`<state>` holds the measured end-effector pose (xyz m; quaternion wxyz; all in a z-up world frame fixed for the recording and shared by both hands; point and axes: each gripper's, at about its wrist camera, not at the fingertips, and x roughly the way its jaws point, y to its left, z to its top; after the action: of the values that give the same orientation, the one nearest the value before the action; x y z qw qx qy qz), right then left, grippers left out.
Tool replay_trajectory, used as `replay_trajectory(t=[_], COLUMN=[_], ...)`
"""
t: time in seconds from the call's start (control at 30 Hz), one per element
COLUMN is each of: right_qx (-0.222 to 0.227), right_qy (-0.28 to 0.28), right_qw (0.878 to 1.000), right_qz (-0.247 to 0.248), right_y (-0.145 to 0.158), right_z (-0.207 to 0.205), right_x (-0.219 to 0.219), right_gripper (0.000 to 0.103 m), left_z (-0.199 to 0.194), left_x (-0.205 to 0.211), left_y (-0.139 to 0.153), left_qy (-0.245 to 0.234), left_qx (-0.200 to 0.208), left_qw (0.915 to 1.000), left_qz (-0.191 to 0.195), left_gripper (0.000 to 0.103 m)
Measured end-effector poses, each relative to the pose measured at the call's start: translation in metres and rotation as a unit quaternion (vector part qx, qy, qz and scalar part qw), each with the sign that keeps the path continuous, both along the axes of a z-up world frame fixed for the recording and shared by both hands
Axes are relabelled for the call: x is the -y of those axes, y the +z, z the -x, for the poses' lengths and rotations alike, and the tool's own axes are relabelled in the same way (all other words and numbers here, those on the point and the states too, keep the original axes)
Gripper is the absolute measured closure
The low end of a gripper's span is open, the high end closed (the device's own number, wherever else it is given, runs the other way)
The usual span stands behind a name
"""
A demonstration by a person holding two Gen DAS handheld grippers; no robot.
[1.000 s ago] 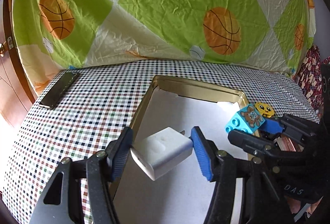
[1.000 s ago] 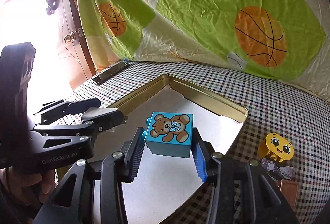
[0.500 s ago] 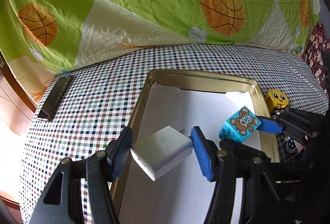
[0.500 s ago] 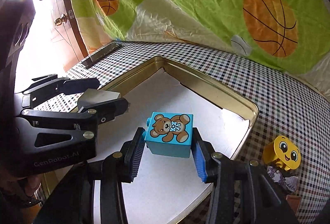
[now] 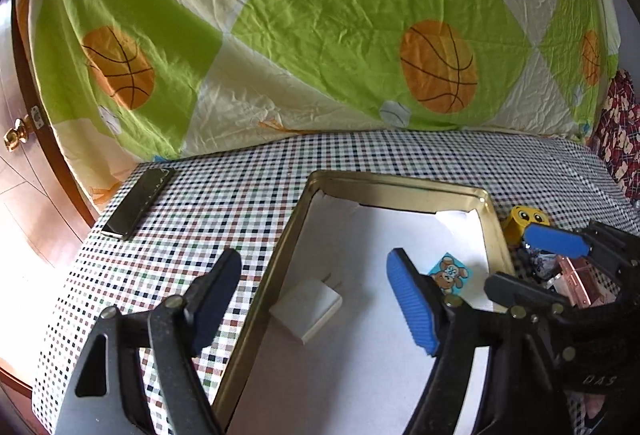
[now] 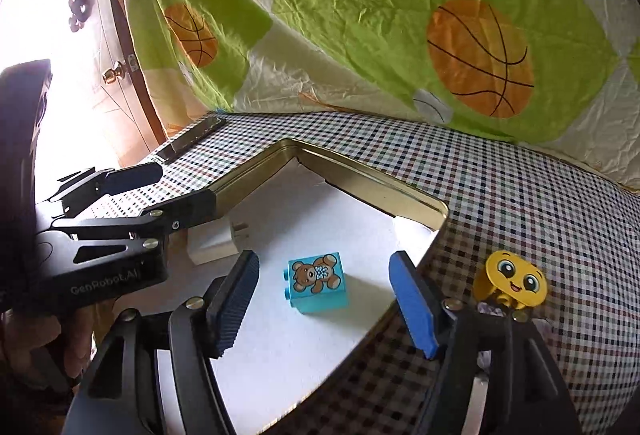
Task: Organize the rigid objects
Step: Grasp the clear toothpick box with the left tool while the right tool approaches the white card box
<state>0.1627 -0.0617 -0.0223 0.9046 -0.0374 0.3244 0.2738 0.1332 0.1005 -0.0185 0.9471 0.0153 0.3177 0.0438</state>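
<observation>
A gold tin tray (image 5: 404, 188) with a white paper lining sits on the checkered table; it also shows in the right wrist view (image 6: 372, 182). A white charger plug (image 5: 307, 308) lies on the lining at the tray's left side, also seen in the right wrist view (image 6: 214, 239). A blue toy block with a bear picture (image 6: 318, 283) lies on the lining to its right, also seen in the left wrist view (image 5: 449, 273). My left gripper (image 5: 314, 309) is open and empty above the charger. My right gripper (image 6: 324, 305) is open and empty above the bear block.
A yellow smiley-face block (image 6: 512, 281) stands on the cloth right of the tray, next to a wrapper and a pink clear box (image 5: 576, 281). A dark flat bar (image 5: 140, 201) lies at the table's far left edge. A basketball-print sheet (image 5: 320, 35) hangs behind.
Both grippers opened. The white charger dropped from the left gripper onto the tray lining, and the bear block dropped from the right gripper onto the lining. Both grippers stand higher above the tray.
</observation>
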Motion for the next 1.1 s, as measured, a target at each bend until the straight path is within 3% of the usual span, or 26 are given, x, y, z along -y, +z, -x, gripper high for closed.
replay_trajectory(t=[0.03, 0.1, 0.2, 0.37, 0.53, 0.9, 1.1], right_qx=[0.01, 0.032, 0.056, 0.071, 0.075, 0.066, 0.06], right_qy=[-0.003, -0.018, -0.065, -0.159, -0.211, -0.232, -0.241], right_qw=[1.0, 0.999, 0.996, 0.984, 0.973, 0.968, 0.966], right_qz=[-0.006, -0.017, -0.024, -0.047, -0.057, -0.069, -0.076], right_y=[0.003, 0.004, 0.0, -0.014, -0.029, -0.05, -0.054], right_z=[0.012, 0.037, 0.07, 0.108, 0.125, 0.127, 0.125], right_x=[0.012, 0.041, 0.089, 0.162, 0.198, 0.221, 0.227], right_gripper=[0.033, 0.031, 0.029, 0.026, 0.026, 0.026, 0.026], left_z=[0.015, 0.043, 0.078, 0.107, 0.115, 0.105, 0.093], left_x=[0.004, 0.015, 0.04, 0.09, 0.137, 0.208, 0.225], left_y=[0.002, 0.006, 0.008, 0.001, -0.016, -0.058, -0.071], left_qy=[0.0, -0.003, -0.027, -0.068, -0.112, -0.191, -0.225], left_qx=[0.021, 0.058, 0.099, 0.12, 0.101, 0.009, -0.05], left_qw=[0.9998, 0.9983, 0.9946, 0.9904, 0.9885, 0.9815, 0.9731], left_qz=[0.003, 0.008, 0.01, 0.01, 0.014, -0.005, -0.001], left_gripper=[0.011, 0.004, 0.004, 0.003, 0.003, 0.003, 0.014])
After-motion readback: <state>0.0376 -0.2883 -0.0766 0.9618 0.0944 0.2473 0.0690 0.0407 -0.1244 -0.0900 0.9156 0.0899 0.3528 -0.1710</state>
